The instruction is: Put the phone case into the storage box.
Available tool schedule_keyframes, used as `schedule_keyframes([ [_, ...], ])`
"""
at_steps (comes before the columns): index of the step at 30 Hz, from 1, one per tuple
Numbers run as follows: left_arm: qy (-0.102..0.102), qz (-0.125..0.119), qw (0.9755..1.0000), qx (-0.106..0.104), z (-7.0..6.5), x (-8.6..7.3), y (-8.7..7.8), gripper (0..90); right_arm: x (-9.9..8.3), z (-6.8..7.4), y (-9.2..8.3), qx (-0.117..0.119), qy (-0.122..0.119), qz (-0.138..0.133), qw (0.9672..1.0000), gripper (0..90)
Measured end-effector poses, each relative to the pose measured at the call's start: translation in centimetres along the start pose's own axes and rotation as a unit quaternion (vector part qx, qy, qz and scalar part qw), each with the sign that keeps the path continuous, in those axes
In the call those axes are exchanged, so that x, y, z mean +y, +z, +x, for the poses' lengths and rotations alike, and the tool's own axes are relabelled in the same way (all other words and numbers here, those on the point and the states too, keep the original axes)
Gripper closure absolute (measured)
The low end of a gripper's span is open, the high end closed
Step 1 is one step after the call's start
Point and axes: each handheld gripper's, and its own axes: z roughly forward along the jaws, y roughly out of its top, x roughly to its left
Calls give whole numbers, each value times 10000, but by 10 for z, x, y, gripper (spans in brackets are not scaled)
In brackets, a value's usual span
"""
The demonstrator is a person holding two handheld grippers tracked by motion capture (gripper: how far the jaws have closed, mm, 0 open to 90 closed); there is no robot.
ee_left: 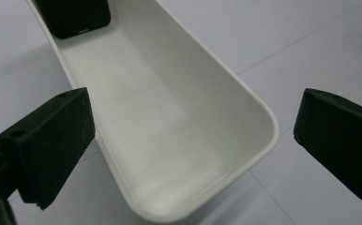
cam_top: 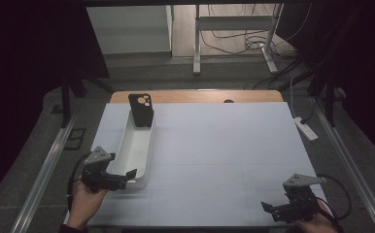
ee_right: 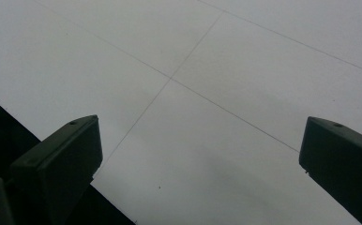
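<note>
A wooden table [cam_top: 253, 96] carries a pale sheet [cam_top: 224, 160] that covers nearly all of its top. A long white tray [cam_top: 136, 151] lies directly on the sheet, toward its left side.

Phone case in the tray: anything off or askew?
The black phone case stands propped on end against the far wall of the white tray rather than lying flat. Nothing spilled or visibly damaged. Left gripper is open at the near end.
</note>
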Motion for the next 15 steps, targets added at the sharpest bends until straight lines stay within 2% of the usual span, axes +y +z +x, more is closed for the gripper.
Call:
schedule_keyframes([
  [15,-101,-22,9999,67,-6,-20,-15,0,0,0,0,-11,19,22,10000,0],
])
